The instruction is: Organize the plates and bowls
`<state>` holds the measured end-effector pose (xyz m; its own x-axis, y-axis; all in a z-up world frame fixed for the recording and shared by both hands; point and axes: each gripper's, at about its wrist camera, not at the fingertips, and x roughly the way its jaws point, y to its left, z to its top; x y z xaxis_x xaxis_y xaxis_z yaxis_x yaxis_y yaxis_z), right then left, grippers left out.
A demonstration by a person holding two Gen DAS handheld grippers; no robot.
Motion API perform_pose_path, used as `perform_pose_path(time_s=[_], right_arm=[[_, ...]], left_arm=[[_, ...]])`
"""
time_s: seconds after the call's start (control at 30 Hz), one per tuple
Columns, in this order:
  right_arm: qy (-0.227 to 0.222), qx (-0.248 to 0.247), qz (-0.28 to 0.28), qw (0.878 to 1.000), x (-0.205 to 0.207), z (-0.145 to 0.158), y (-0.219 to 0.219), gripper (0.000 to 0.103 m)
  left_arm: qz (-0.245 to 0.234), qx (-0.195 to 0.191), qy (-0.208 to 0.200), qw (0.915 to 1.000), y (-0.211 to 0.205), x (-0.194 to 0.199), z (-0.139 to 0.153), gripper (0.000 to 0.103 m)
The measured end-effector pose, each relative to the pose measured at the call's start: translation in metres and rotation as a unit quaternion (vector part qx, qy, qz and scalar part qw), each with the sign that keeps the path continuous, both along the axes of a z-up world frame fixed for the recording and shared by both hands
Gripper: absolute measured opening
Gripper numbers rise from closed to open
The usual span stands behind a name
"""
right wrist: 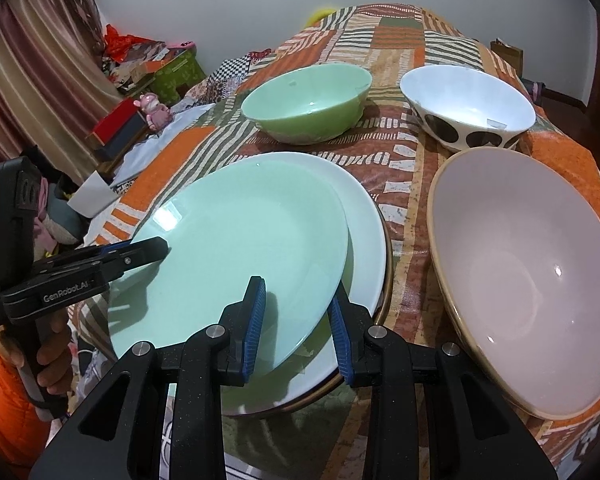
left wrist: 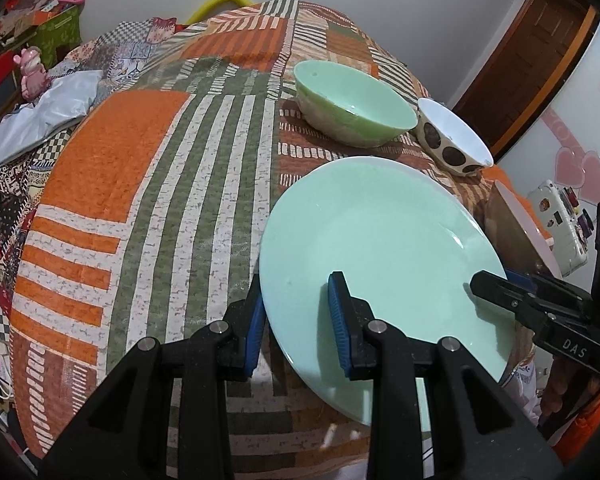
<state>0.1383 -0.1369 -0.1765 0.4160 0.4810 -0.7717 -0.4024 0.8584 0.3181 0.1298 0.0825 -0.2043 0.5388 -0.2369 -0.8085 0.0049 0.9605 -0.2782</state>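
A mint green plate (left wrist: pixel 384 240) (right wrist: pixel 240 248) is held tilted over a stack of a pale plate (right wrist: pixel 366 232) and a brown-rimmed plate (right wrist: pixel 388 280). My left gripper (left wrist: pixel 296 320) (right wrist: pixel 156 246) straddles its left edge, one blue pad above and one below. My right gripper (right wrist: pixel 296 324) (left wrist: pixel 484 280) straddles its right edge the same way. A green bowl (left wrist: pixel 352 104) (right wrist: pixel 308 100), a white bowl with dark spots (left wrist: pixel 452 136) (right wrist: pixel 468 108) and a big pinkish bowl (right wrist: pixel 528 276) (left wrist: pixel 524 228) sit on the patterned cloth.
The table is covered with an orange, green and white patchwork cloth (left wrist: pixel 140 208). Clutter, boxes and a pink figurine (left wrist: pixel 30 72) lie beyond its left edge. A wooden door (left wrist: pixel 540 60) is at the far right.
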Motion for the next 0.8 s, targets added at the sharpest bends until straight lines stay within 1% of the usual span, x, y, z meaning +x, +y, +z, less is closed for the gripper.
perform_pose_path(time_s=[0.07, 0.27, 0.53, 0.63, 0.67, 0.8], right_arm=[[-0.001, 0.001, -0.002, 1.0, -0.001, 0.0, -0.001, 0.027], [-0.001, 0.008, -0.006, 1.0, -0.003, 0.002, -0.006, 0.025], [-0.003, 0.006, -0.013, 1.0, -0.006, 0.006, -0.009, 0.025], [-0.003, 0.0, -0.012, 1.0, -0.008, 0.008, -0.008, 0.026], [0.0, 0.001, -0.011, 1.0, -0.008, 0.009, -0.008, 0.028], [0.004, 0.002, -0.01, 1.0, -0.01, 0.011, -0.01, 0.028]], left_arm=[[0.0, 0.004, 0.002, 1.0, -0.001, 0.002, -0.001, 0.03], [-0.003, 0.025, -0.002, 0.9997, -0.005, 0.002, 0.001, 0.029], [-0.011, 0.048, -0.031, 0.9983, -0.012, -0.015, 0.022, 0.029], [-0.021, 0.053, -0.044, 0.9974, -0.018, -0.024, 0.03, 0.029], [-0.025, 0.054, -0.048, 0.9971, -0.021, -0.027, 0.033, 0.029], [-0.036, 0.057, -0.056, 0.9962, -0.029, -0.033, 0.04, 0.03]])
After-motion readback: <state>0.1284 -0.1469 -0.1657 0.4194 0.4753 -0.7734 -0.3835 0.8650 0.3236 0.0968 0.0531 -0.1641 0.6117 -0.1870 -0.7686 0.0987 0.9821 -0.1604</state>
